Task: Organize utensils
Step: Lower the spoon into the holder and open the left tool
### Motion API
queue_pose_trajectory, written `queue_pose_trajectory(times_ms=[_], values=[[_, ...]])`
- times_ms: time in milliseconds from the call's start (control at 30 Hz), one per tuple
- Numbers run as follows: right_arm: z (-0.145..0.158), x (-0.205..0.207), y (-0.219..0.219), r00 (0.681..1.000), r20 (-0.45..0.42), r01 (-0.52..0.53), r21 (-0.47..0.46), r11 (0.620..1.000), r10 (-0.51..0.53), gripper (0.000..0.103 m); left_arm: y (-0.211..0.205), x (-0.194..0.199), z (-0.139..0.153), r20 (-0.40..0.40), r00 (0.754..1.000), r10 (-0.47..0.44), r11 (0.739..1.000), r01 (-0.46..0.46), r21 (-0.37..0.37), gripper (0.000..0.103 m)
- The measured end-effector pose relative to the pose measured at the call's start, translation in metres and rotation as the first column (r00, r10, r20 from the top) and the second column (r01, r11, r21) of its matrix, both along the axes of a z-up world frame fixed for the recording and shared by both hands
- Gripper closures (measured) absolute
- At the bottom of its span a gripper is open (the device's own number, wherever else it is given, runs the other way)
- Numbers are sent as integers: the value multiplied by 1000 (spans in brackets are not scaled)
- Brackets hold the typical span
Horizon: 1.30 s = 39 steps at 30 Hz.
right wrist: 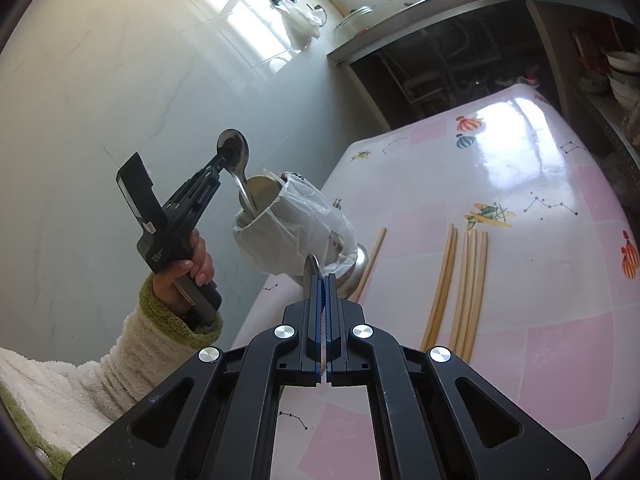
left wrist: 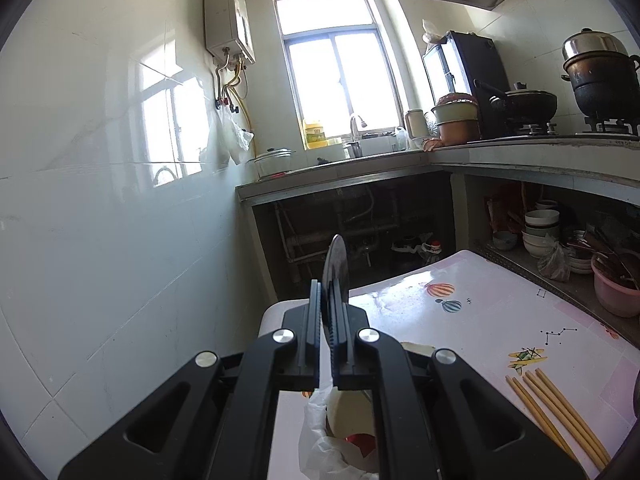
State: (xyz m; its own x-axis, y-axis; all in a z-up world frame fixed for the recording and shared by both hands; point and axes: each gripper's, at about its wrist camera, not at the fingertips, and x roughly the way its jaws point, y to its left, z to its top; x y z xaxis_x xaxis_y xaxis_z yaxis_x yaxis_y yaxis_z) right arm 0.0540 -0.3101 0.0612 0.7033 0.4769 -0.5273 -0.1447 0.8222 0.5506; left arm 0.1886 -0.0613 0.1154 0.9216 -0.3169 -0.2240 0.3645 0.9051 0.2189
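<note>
My left gripper (left wrist: 331, 312) is shut on a metal spoon (left wrist: 335, 268), bowl end up. In the right wrist view the left gripper (right wrist: 228, 156) holds that spoon (right wrist: 236, 160) with its handle down inside a metal cup lined with a white plastic bag (right wrist: 292, 228). The cup also shows below my left fingers (left wrist: 340, 424). My right gripper (right wrist: 323, 300) is shut on a second spoon (right wrist: 311, 272), held edge-on just in front of the cup. Several wooden chopsticks (right wrist: 460, 284) lie on the table right of the cup; they also show in the left wrist view (left wrist: 556, 412).
The table (right wrist: 520, 184) has a pink and white patterned cloth. A tiled wall (right wrist: 100, 100) is close on the left. Behind are a counter with a sink (left wrist: 360, 148), a stove with pots (left wrist: 596, 80), and a low shelf with bowls (left wrist: 540, 232).
</note>
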Motion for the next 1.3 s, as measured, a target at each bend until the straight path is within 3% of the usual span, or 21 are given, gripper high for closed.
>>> queue_pose_trajectory(times_ms=[200, 500, 800, 1300], values=[[1, -2, 1, 1000, 6, -9, 6, 1000, 9, 103, -4, -13, -8, -6, 1000, -6, 999, 7, 33, 100], [0, -4, 2, 1000, 7, -12, 8, 1000, 12, 103, 3, -24, -21, -84, 996, 9, 999, -5, 48, 100], [-1, -3, 6, 1000, 0, -18, 3, 1000, 18, 103, 11, -25, -36, -217, 976, 24, 998, -13, 55, 100], [-2, 0, 7, 1000, -3, -18, 1, 1000, 18, 103, 19, -29, -27, -328, 944, -36, 999, 28, -32, 94]])
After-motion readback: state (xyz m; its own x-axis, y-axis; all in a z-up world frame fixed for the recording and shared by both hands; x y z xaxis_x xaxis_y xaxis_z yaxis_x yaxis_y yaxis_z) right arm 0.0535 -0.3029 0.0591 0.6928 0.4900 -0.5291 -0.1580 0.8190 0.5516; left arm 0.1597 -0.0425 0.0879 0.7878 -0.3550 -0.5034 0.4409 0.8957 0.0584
